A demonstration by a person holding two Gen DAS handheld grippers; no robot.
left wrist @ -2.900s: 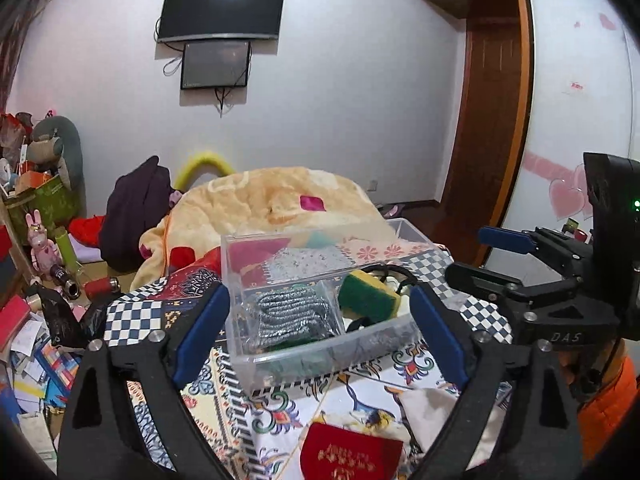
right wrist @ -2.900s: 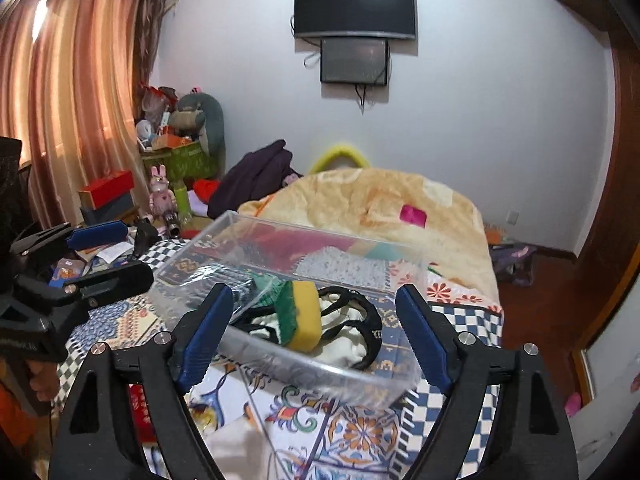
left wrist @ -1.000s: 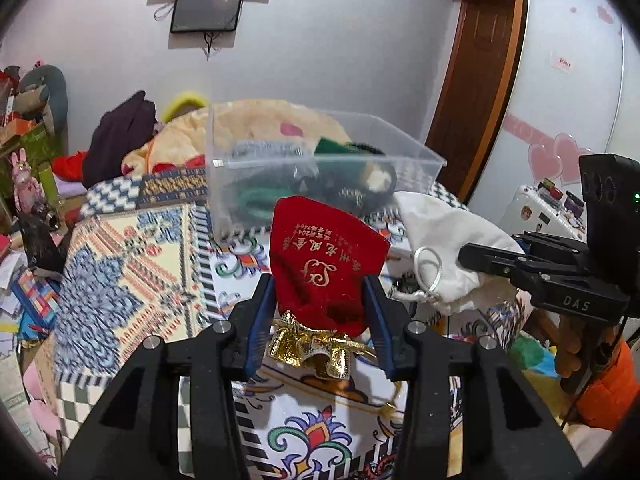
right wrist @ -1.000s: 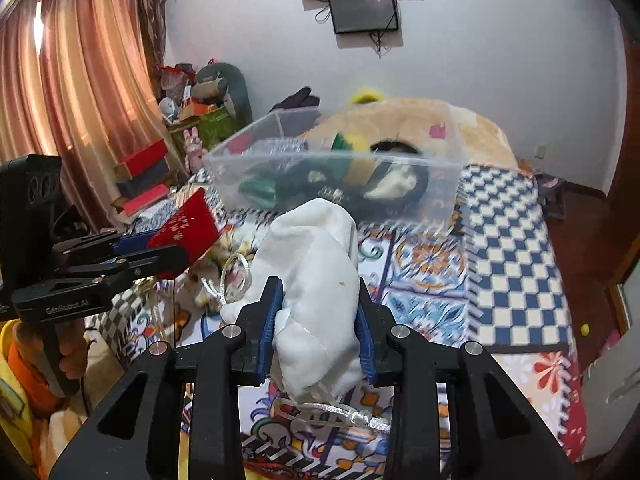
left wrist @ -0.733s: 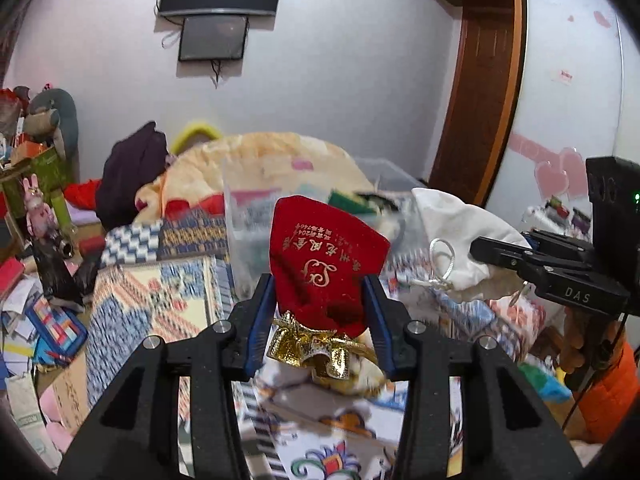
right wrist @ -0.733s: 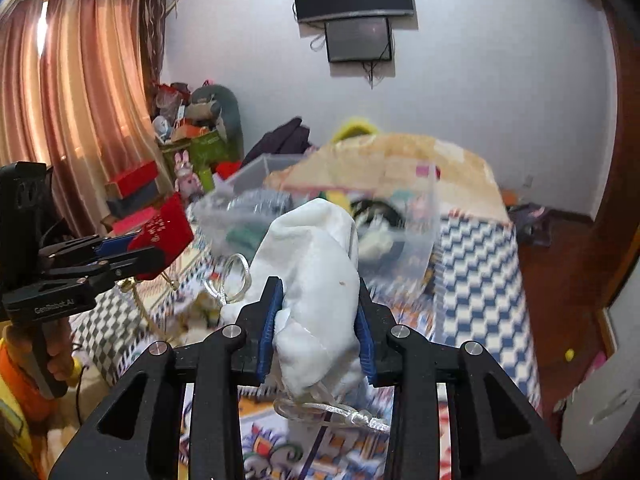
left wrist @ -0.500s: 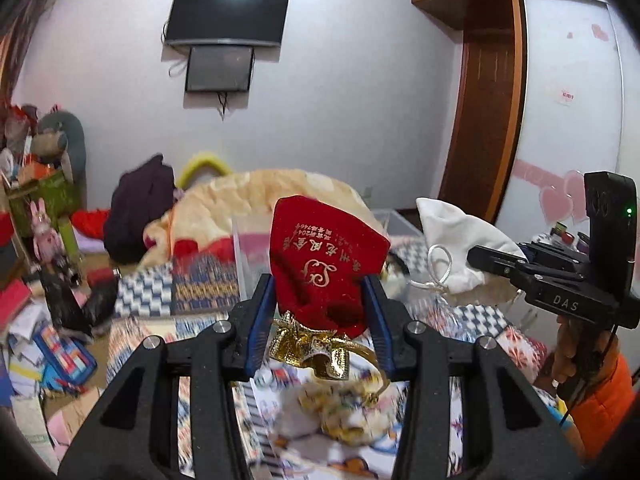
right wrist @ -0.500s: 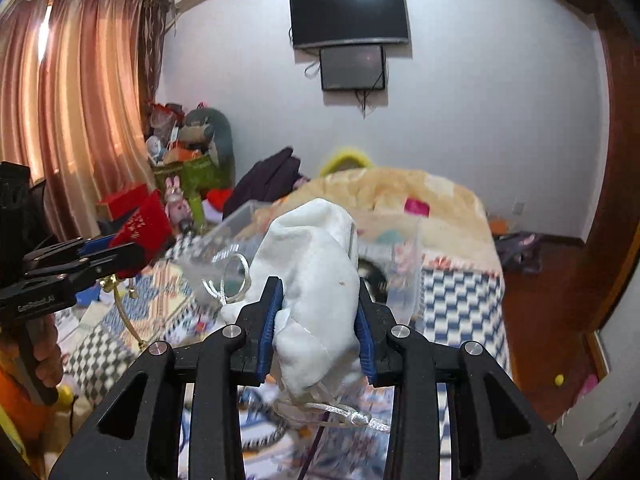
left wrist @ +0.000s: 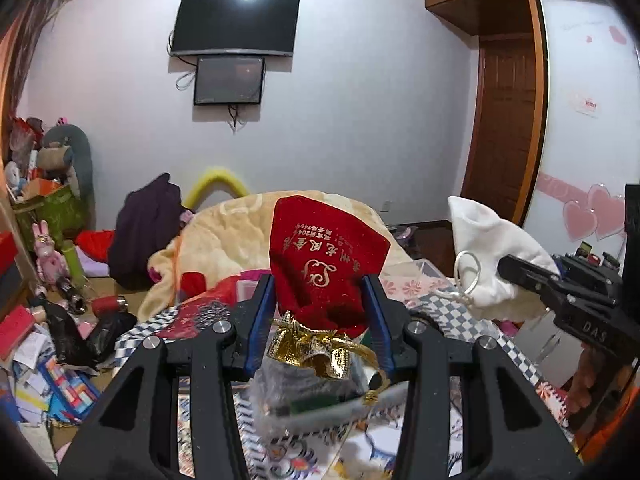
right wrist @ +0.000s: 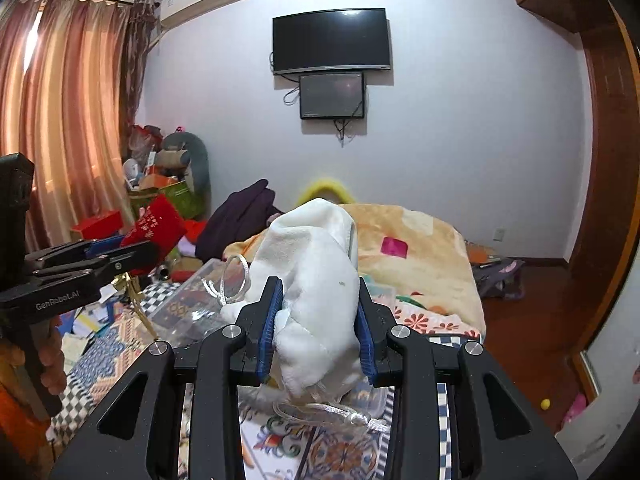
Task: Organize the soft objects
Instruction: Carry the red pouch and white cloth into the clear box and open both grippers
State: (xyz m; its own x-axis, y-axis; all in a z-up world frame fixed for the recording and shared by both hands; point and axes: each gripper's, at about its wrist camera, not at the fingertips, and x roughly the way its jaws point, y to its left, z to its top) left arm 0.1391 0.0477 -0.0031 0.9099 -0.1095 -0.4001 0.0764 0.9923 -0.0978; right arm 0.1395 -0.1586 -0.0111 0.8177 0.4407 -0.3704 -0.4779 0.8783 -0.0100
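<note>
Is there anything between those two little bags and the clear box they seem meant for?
Nothing visible. The red pouch and white pouch hang clamped in their tools just above the clear bin, with only open air between.

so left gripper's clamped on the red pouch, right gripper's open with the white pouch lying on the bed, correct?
Not quite. The right gripper is shut on the white pouch, held up off the bed, as the right wrist view shows. The left gripper is indeed clamped on the red pouch.

Pretty clearly someone's lived-in bedroom: a bed [right wrist: 448, 300] is sitting under a rumpled yellow blanket [right wrist: 412, 248], a TV [right wrist: 331, 41] is hanging on the wall, curtains [right wrist: 68, 120] are glowing orange, and toys and clutter [left wrist: 48, 240] are piling up in the corner.
</note>
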